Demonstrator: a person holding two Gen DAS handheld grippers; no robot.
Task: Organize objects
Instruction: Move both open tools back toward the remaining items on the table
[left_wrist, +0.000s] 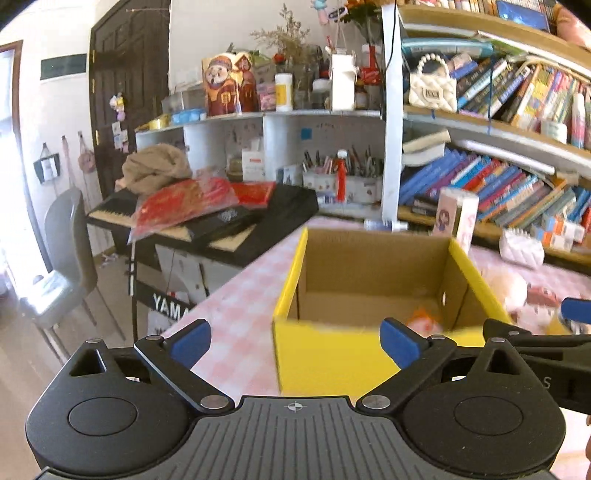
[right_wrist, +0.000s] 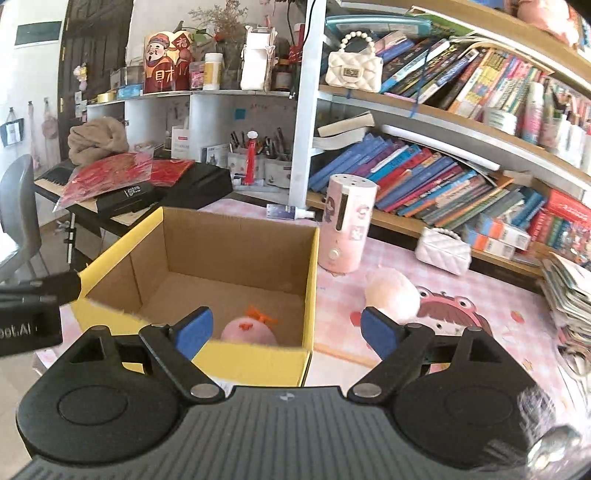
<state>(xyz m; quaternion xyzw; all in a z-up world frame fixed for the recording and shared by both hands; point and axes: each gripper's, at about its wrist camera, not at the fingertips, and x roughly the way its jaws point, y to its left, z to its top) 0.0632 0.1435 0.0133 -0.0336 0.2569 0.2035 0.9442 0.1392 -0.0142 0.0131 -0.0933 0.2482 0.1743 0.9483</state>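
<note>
Objects for tidying are on a pink checked table (right_wrist: 388, 236), and I go through them from left to right. My left gripper (left_wrist: 293, 341) is before the near wall of the yellow cardboard box (left_wrist: 332, 354), its blue fingers wide apart and holding nothing. The box stands open at the left part of the table, and on its floor already lies one small pink plush toy with an orange tuft (right_wrist: 249, 328), so I judge that one thing is put away (I cannot see if something else is hidden behind the near wall). My right gripper (right_wrist: 286, 332) hovers over the near right corner of the box, also spread open and empty; its left finger is in front of the box opening and its right finger is over the table. To the right of the box, outside it, stands a pink cylinder device (right_wrist: 345, 225), upright, just beside the box wall. Further right lies a bigger pink plush toy (right_wrist: 393, 291) on a cartoon mat (right_wrist: 454, 310), and behind it a small white quilted purse (right_wrist: 443, 249) near the bookshelf. I think these things remain, so the task seems only at its beginning, and the plush toy is probably the next one for my right gripper.
</note>
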